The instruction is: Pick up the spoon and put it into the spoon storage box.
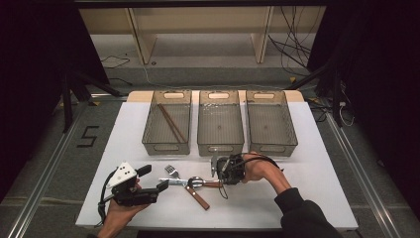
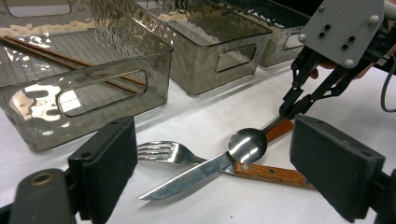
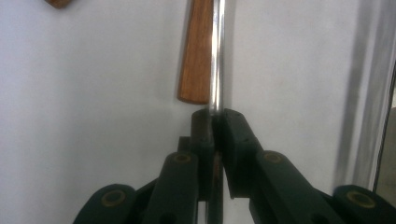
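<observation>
A spoon (image 1: 196,181) (image 2: 247,144) lies across a wooden-handled knife (image 1: 197,197) (image 2: 196,175), with a fork (image 1: 171,171) (image 2: 159,151) just left of them on the white table. My right gripper (image 1: 217,182) (image 3: 215,116) comes in from the right and is shut on the spoon's thin metal handle (image 3: 216,56). A wooden handle (image 3: 196,56) lies right beside that shaft. In the left gripper view the right gripper (image 2: 290,108) grips behind the spoon bowl. My left gripper (image 1: 153,178) (image 2: 215,154) is held low at the table's front left, open, facing the cutlery with nothing between its pads.
Three smoky clear bins stand in a row behind the cutlery: left (image 1: 166,144), middle (image 1: 220,146), right (image 1: 272,146). Brown chopsticks (image 1: 172,123) (image 2: 60,60) lie in the left bin. White table (image 1: 307,178) surface stretches to the right of my right hand.
</observation>
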`<state>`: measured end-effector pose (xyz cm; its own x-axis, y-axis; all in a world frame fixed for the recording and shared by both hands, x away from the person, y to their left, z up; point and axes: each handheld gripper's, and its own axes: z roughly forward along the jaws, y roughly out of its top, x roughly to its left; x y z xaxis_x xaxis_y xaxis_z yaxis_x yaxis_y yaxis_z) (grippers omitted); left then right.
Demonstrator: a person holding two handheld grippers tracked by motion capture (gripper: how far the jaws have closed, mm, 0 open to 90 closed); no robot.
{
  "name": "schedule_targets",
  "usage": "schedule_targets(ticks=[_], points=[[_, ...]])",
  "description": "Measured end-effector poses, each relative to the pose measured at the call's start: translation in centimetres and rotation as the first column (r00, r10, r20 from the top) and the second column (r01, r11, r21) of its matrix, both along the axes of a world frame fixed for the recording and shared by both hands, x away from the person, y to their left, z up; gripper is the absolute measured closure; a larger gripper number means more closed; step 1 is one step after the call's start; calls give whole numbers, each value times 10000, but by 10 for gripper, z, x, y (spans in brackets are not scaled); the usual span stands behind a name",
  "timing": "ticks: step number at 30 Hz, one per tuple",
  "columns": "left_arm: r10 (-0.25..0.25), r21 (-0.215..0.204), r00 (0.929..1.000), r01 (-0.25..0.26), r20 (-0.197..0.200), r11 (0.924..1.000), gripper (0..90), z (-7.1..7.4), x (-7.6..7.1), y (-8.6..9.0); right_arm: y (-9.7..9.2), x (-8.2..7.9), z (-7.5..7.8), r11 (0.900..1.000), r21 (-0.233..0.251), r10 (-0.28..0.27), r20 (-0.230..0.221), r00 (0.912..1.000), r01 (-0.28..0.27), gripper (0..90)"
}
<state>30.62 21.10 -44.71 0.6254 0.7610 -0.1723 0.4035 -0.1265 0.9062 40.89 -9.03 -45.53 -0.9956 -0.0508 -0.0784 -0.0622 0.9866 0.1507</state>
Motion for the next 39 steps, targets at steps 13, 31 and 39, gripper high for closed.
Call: schedule_targets(ticks=[13, 31, 39], points=[[-9, 0, 10000, 9, 1, 10000, 146, 0, 0, 0, -4, 1, 11, 9963, 773, -375, -121, 9992, 384, 843], [3, -8, 10000, -3, 3, 10000, 146, 0, 0, 0, -15, 14, 45, 9031, 3487, -2361, -850, 9680, 2509, 844], [3, -2, 10000, -3, 21, 10000, 146, 0, 0, 1, -20, 30, 67, 8149, 4546, -3522, -1044, 9301, 3596, 844]])
